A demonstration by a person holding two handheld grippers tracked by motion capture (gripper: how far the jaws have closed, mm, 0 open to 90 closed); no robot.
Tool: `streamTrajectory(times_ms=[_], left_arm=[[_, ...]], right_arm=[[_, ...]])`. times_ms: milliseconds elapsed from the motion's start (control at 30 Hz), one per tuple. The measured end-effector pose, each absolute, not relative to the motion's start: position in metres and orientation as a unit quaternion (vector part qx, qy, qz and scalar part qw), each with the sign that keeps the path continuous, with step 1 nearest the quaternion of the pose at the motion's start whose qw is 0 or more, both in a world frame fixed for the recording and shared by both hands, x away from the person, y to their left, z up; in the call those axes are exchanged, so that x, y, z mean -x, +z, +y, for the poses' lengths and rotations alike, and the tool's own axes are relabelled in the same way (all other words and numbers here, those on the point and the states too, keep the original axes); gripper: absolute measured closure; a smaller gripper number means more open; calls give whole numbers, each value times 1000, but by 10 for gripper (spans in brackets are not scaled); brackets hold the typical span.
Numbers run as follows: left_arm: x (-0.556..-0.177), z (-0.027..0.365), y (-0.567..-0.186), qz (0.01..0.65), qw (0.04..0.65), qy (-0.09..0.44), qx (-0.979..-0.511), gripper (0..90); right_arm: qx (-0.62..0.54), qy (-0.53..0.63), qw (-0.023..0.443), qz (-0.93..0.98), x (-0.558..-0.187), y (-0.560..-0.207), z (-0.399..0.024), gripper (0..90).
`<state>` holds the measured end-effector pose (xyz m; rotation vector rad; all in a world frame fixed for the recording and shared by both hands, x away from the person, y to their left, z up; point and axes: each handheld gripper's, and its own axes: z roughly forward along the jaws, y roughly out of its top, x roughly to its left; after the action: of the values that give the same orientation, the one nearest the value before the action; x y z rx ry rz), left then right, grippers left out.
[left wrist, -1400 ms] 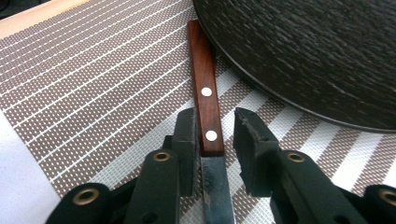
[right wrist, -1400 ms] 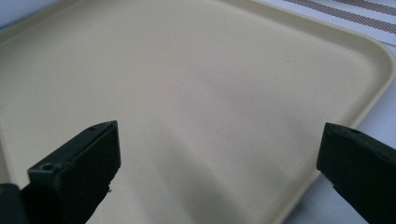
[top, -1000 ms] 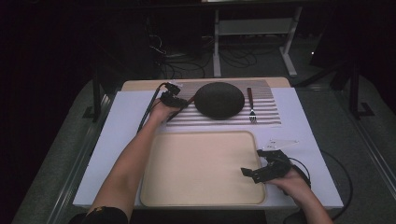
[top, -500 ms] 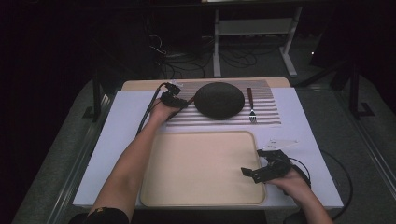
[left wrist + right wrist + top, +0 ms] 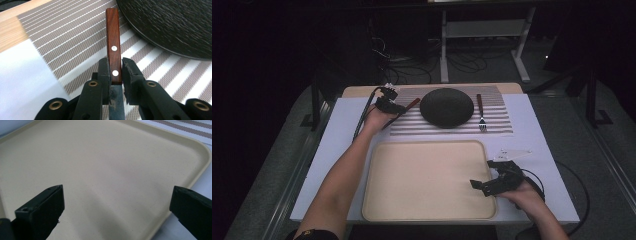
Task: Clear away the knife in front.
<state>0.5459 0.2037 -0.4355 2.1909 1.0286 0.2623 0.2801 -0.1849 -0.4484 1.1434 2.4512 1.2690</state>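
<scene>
**High view: knife pinched at the mat's left edge, tray open below**

In the high view, a knife with a wooden handle is seen pinched in the left gripper, above the left part of a striped placemat on the far side of the desk. The knife is tilted, its handle end pointing toward a dark round plate at the mat's middle, near it but apart. A fork is laid on the mat to the plate's right, with a strip of bare mat left between the two.

In the left gripper view, the riveted handle is clamped between the pads near its blade end, and the plate's rim is seen just beside the handle's tip.

A beige tray is set on the near half of the desk, its raised rim close to the mat's near edge. The right gripper is held over the tray's right rim with its jaws spread wide and nothing between them; in the right gripper view the tray's bare floor and rounded corner are shown beyond them.
</scene>
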Motion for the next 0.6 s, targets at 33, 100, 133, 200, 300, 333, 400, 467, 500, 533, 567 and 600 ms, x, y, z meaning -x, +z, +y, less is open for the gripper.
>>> streamTrajectory(times_ms=[33, 100, 133, 200, 300, 333, 400, 467, 500, 533, 567, 600], left_arm=[[-542, 206, -433, 400, 347, 103, -842, 785], [-534, 209, -429, 401, 349, 101, -841, 785], [-530, 210, -427, 402, 352, 100, -840, 784], [-521, 212, -423, 403, 354, 98, -838, 785], [-507, 212, -417, 400, 352, 100, -840, 784], [-503, 212, -416, 399, 353, 102, -840, 784], [-492, 211, -412, 393, 354, 104, -843, 784], [-482, 210, -409, 389, 355, 104, -844, 784], [-477, 210, -408, 386, 356, 102, -845, 784], [-472, 210, -407, 386, 359, 101, -843, 785], [-468, 209, -406, 384, 360, 101, -844, 784], [-464, 209, -406, 383, 362, 100, -844, 784]], right_arm=[[-382, 423, 77, 818, -280, -448, -185, 0], [-380, 423, 78, 819, -280, -448, -184, 0], [-380, 422, 78, 819, -280, -448, -184, 0], [-379, 421, 78, 820, -280, -448, -183, 0], [-378, 421, 79, 821, -280, -448, -183, 0], [-378, 420, 79, 821, -280, -448, -182, 0], [-378, 420, 79, 821, -280, -448, -182, 0], [-378, 420, 79, 821, -280, -448, -182, 0], [-379, 420, 80, 821, -280, -448, -182, 0], [-379, 420, 80, 820, -280, -448, -182, 0], [-379, 420, 80, 820, -280, -448, -182, 0], [-380, 420, 80, 820, -280, -448, -182, 0]])
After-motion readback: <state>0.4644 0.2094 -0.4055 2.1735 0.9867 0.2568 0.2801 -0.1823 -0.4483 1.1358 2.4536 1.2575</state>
